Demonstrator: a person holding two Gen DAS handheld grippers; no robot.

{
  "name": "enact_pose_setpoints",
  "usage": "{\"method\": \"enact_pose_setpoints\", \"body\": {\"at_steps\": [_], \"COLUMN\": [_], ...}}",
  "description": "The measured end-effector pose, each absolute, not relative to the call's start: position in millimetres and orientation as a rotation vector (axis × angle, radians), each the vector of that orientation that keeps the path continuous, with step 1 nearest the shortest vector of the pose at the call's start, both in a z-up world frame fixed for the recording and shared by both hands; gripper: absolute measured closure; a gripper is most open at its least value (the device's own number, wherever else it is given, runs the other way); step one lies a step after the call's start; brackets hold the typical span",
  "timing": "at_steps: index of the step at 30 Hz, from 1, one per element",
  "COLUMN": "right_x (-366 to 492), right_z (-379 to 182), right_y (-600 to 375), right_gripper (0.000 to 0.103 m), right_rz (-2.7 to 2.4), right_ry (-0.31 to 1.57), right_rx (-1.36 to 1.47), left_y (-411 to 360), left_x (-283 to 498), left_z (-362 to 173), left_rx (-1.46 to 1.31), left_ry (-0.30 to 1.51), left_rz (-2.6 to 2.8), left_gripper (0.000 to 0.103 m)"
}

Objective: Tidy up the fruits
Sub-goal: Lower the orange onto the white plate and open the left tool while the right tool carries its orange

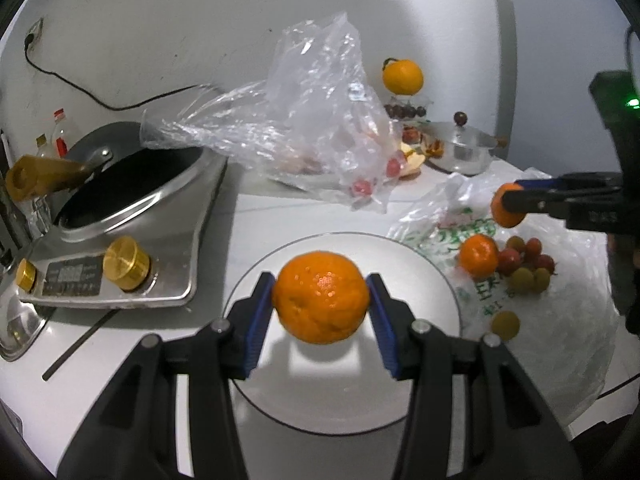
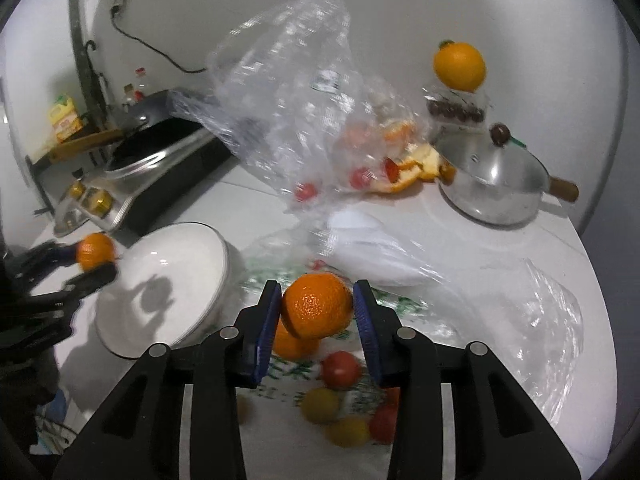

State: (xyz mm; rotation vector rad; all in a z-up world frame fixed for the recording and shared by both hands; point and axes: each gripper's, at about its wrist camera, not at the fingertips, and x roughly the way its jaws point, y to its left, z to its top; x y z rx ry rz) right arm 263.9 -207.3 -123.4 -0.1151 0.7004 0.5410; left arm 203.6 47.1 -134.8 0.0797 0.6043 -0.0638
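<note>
Two round orange mandarins clamped, one per gripper. Left gripper (image 1: 320,312) closed on a dimpled orange mandarin (image 1: 321,297), blue pads (image 1: 256,330) pressed against both flanks, fruit held clear above a round white ceramic plate (image 1: 424,276) directly beneath the fingertips, shadow cast on the plate below. Right gripper (image 2: 316,320) likewise gripping a second orange mandarin (image 2: 318,306) between blue pads (image 2: 267,328), raised off a clear printed plastic bag (image 2: 404,306) spread flat beneath and ahead of it.

Under the right gripper's fingers, on that bag: a third orange mandarin (image 2: 288,342) partly hidden behind the held one, plus a loose cluster of small red and yellow round fruits (image 2: 340,404), blurred. Seen from the left gripper, same heap off to the right of the plate, with the right gripper and its mandarin above and beyond it.

Ahead of both grippers, a crumpled clear plastic bag (image 1: 312,92) standing tall, small red fruits visible through it. Beyond and right of that: orange peel pieces (image 2: 420,164), a lidded steel pot with wooden handle (image 2: 492,176), and a large orange citrus with green stem (image 2: 460,66) perched on a clear container of dark red fruits (image 2: 456,110). Left of the left gripper: a steel induction cooker with gold knobs (image 1: 120,268) carrying a dark wok with wooden handle (image 1: 128,172). All on a white countertop (image 1: 304,212).
</note>
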Motion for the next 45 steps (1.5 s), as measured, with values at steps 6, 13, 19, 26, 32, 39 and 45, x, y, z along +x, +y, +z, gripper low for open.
{"method": "enact_pose_setpoints", "body": {"at_steps": [6, 13, 19, 26, 32, 39, 45], "right_x": [256, 267, 275, 285, 292, 293, 290], "right_z": [-113, -116, -122, -129, -134, -138, -137], "right_y": [-171, -145, -131, -118, -115, -110, -107], "right_gripper": [0.063, 0.063, 0.064, 0.063, 0.063, 0.063, 0.064], "right_rz": [0.619, 0.660, 0.687, 0.708, 0.717, 0.728, 0.731], "right_ry": [0.669, 0.678, 0.681, 0.690, 0.700, 0.706, 0.706], "right_rx": [-0.172, -0.171, -0.183, -0.181, -0.178, -0.178, -0.182], "left_y": [61, 69, 74, 73, 70, 68, 66], "left_x": [215, 230, 246, 261, 268, 271, 262], "left_z": [-141, -150, -160, -170, -180, -180, -172], "left_rx": [0.058, 0.057, 0.087, 0.126, 0.162, 0.159, 0.141], "left_ry": [0.622, 0.656, 0.701, 0.741, 0.778, 0.796, 0.769], "left_rz": [-0.061, -0.070, -0.059, -0.046, -0.037, -0.027, -0.035], "left_gripper": [0.056, 0.056, 0.055, 0.055, 0.055, 0.053, 0.049]}}
